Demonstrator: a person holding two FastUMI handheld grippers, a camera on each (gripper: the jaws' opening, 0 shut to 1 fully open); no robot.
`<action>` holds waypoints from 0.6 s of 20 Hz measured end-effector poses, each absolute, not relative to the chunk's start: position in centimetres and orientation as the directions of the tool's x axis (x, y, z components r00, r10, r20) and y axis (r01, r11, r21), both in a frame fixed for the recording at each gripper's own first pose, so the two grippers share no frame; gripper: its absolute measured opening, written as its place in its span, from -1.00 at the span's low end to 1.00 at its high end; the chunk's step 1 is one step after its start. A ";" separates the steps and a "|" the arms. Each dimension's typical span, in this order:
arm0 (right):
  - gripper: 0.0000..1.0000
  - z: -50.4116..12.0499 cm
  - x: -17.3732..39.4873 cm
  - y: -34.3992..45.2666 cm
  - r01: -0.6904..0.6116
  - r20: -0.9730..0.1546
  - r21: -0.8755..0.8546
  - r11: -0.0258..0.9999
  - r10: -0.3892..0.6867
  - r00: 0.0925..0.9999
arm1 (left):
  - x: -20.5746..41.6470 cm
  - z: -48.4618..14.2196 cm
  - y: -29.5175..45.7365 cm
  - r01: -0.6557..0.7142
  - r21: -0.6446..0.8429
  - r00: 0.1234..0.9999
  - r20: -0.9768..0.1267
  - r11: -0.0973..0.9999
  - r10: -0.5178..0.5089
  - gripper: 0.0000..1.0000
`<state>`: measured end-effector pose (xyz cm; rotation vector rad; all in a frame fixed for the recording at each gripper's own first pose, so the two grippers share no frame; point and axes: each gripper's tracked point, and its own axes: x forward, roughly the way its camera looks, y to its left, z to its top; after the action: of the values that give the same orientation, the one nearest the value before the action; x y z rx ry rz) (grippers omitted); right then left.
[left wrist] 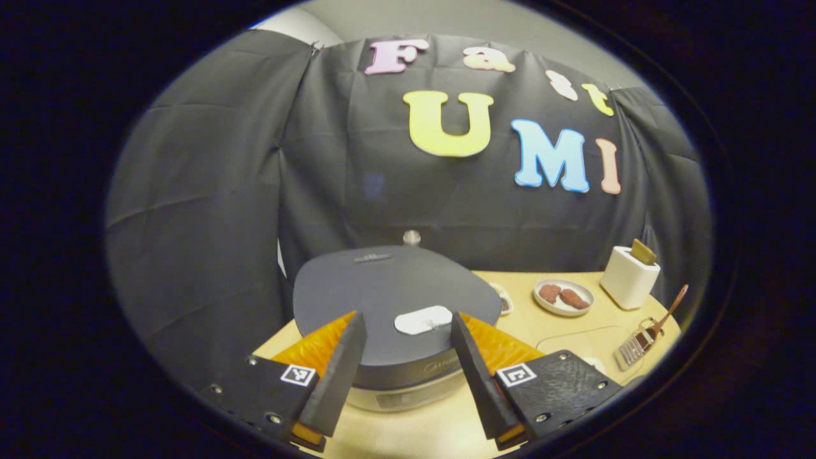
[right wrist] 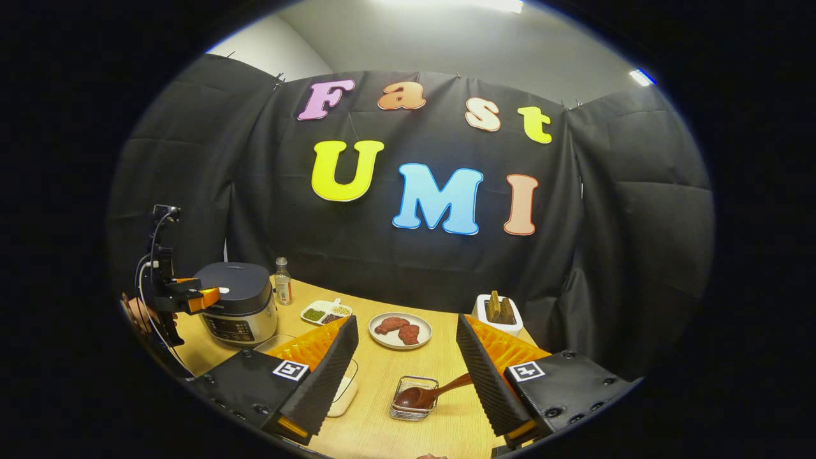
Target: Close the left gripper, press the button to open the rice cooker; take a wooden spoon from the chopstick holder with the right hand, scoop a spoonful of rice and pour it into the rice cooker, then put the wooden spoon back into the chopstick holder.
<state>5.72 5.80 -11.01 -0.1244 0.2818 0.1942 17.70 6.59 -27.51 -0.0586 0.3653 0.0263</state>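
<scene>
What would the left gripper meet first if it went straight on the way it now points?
Most likely the rice cooker: the open left gripper points at its closed lid, with the white button between the fingers. Depth is unclear, so whether it meets lid or button first is a guess.

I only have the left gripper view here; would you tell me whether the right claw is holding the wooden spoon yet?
Observer: No. The right claw is open and empty. The wooden spoon rests with its bowl in the wire basket.
Operator: Thank you. Is anything standing behind the rice cooker?
Observer: Yes, a small bottle stands beside the rice cooker, toward the wall.
Operator: And how high is my left claw?
Observer: The left claw is level with the cooker's lid.
</scene>
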 end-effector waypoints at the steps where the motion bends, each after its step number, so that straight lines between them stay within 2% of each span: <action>1: 0.96 -10.9 5.7 5.8 -0.210 -0.288 -0.098 0.973 0.174 0.942 | 17.9 -27.0 6.3 -0.033 -0.038 0.943 -0.332 0.999 0.019 0.72; 4: 0.94 -9.8 5.6 5.3 -0.210 -0.267 -0.108 0.972 0.175 0.948 | 17.7 -24.6 6.1 -0.038 -0.056 0.949 -0.314 0.998 0.019 0.74; 5: 0.96 -9.2 5.6 4.9 -0.206 -0.251 -0.106 0.973 0.175 0.952 | 17.7 -23.2 5.9 -0.041 -0.068 0.956 -0.293 0.997 0.019 0.67; 12: 0.94 -7.2 3.7 3.5 -0.236 -0.166 -0.036 0.971 0.227 0.960 | 11.6 -10.4 1.9 -0.025 -0.028 0.988 -0.152 0.999 0.021 0.66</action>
<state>3.68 3.47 -7.16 -0.0558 0.1617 0.2352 11.55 1.90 -10.43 -0.0294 0.1521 0.0233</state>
